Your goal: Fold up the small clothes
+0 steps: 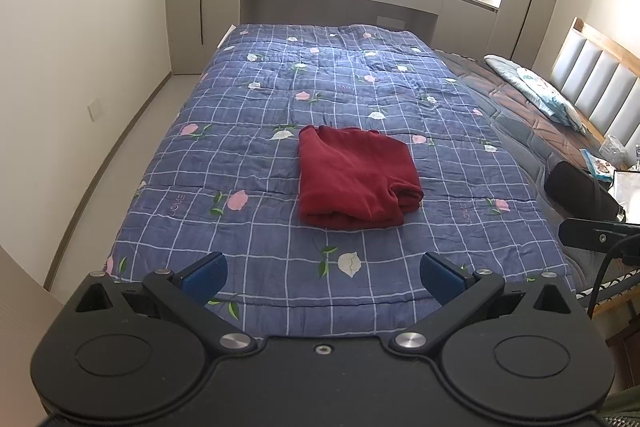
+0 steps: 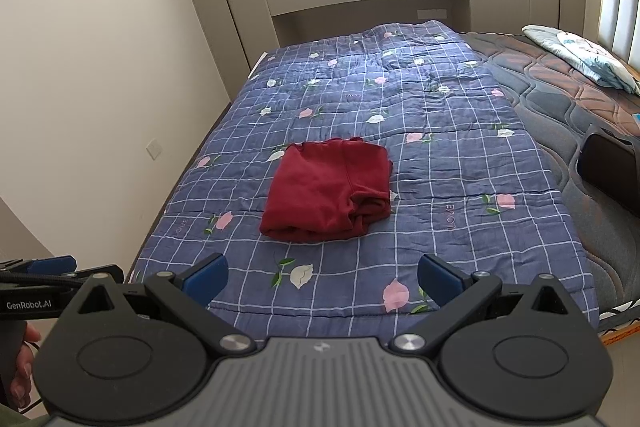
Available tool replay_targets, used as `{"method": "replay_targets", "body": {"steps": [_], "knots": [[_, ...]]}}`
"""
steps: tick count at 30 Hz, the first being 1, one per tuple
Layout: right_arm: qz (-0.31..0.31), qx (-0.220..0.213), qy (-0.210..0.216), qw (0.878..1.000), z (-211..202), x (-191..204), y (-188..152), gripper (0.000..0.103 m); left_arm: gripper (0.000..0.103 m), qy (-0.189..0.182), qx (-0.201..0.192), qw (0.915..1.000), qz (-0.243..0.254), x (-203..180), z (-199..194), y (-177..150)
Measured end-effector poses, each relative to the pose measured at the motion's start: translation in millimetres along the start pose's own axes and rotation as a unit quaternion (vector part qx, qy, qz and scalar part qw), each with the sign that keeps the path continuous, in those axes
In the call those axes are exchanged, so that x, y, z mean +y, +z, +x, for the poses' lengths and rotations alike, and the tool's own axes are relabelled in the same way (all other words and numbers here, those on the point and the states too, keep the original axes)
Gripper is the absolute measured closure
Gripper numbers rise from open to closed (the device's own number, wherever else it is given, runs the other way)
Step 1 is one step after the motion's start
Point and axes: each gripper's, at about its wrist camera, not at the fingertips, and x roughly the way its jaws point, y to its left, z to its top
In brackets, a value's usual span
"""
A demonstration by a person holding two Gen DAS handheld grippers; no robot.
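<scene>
garment folded, both tongs empty and wide

red garment (image 1: pixel 354 179) lies mid-quilt (image 1: pixel 248 155), straight ahead of you and well apart from both tongs. your left gripper (image 1: pixel 324 277) and right gripper (image 2: pixel 322 279) hang spread over the quilt's near edge, about equally near; its longer side seems to run away from you.

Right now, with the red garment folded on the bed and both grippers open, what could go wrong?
1. The red garment has a loose, bunched layer at its near right corner; a pinch there may pull the fold open.
2. The quilt is soft and wrinkled, so the left gripper or right gripper could catch quilt fabric together with the garment.
</scene>
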Motion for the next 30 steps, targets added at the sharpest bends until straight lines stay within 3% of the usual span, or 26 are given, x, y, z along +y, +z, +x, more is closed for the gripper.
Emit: {"method": "replay_targets", "body": {"steps": [23, 30], "knots": [[0.004, 0.003, -0.01, 1.0, 6, 4, 2, 0.0, 0.001, -0.024, 0.007, 0.9997, 0.007, 12, 14, 6], [0.003, 0.004, -0.015, 1.0, 9, 7, 6, 0.0, 0.001, 0.002, 0.004, 0.9997, 0.023, 11, 16, 12]]}}
